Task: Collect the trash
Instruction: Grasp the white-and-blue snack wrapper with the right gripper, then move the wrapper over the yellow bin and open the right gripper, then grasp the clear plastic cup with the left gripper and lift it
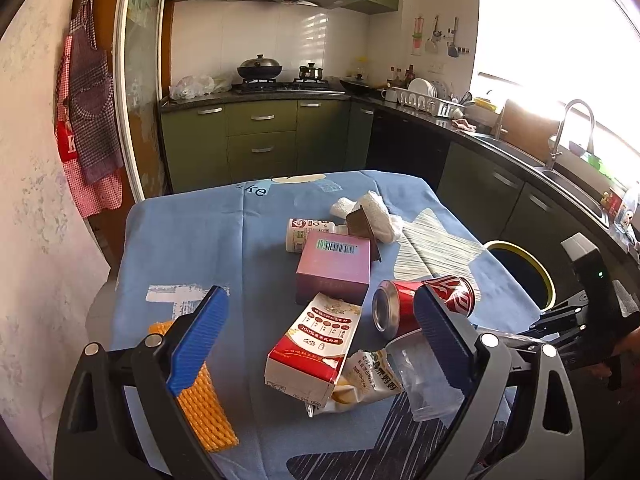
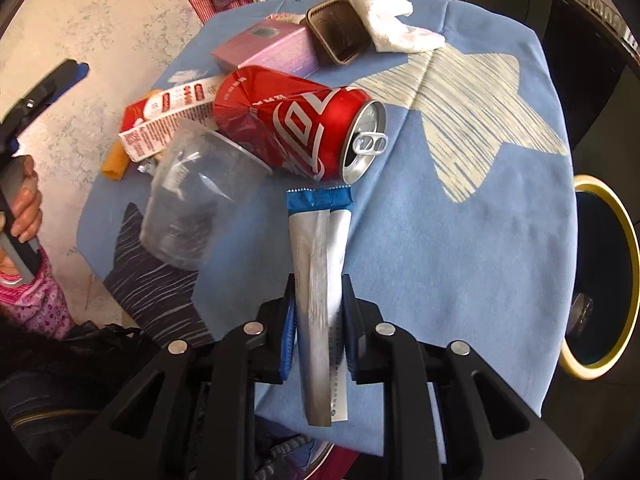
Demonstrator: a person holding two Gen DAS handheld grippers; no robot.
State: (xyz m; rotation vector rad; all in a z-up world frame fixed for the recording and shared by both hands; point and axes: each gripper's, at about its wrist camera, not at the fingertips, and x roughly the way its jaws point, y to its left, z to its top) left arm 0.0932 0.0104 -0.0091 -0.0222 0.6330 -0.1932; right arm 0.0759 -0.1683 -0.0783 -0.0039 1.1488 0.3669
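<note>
Trash lies on a blue-clothed table (image 1: 188, 240): a red soda can (image 1: 420, 304) on its side, a red-and-white carton (image 1: 312, 348), a pink box (image 1: 334, 268), a clear plastic cup (image 1: 424, 380), an orange foam net (image 1: 202, 400) and white paper (image 1: 372, 212). My left gripper (image 1: 320, 332) is open above the carton, empty. My right gripper (image 2: 319, 312) is shut on a silver wrapper with a blue end (image 2: 320, 240), held above the table near the can (image 2: 296, 120) and the cup (image 2: 196, 204).
A yellow-rimmed bin (image 2: 624, 264) stands beside the table's right edge, also in the left wrist view (image 1: 532, 272). A brown tray (image 2: 338, 34), a white bottle (image 1: 304, 232) and a snack bag (image 1: 368, 380) lie among the trash. Kitchen counters (image 1: 500, 140) run behind.
</note>
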